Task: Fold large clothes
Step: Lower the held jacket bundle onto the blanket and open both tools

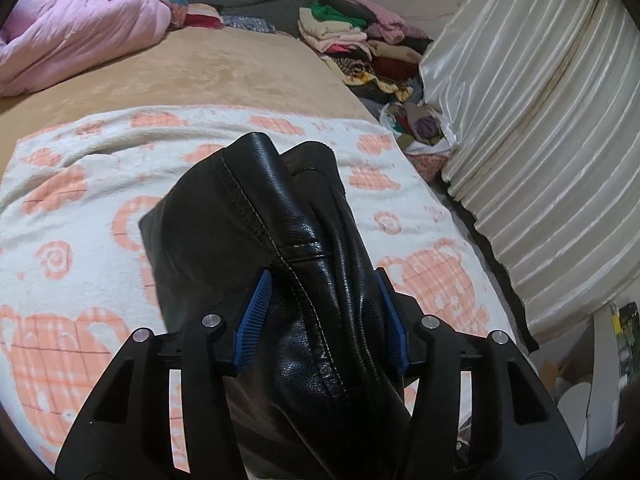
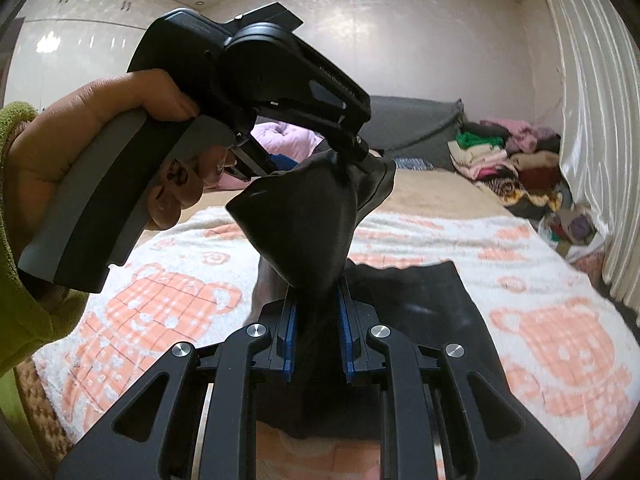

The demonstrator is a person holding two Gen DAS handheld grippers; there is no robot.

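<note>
Left gripper points down along the bed, blue pads clamped on a thick bunch of the black leather garment. Right gripper clamps a narrower bunch of it, lifted off the blanket. Left hand tilts its gripper nose-down just ahead of the right one. Rest of garment drapes onto the blanket. Plastic bag holds crumpled clothes. Clothes pile, pink quilt, curtain around the bed.
</note>
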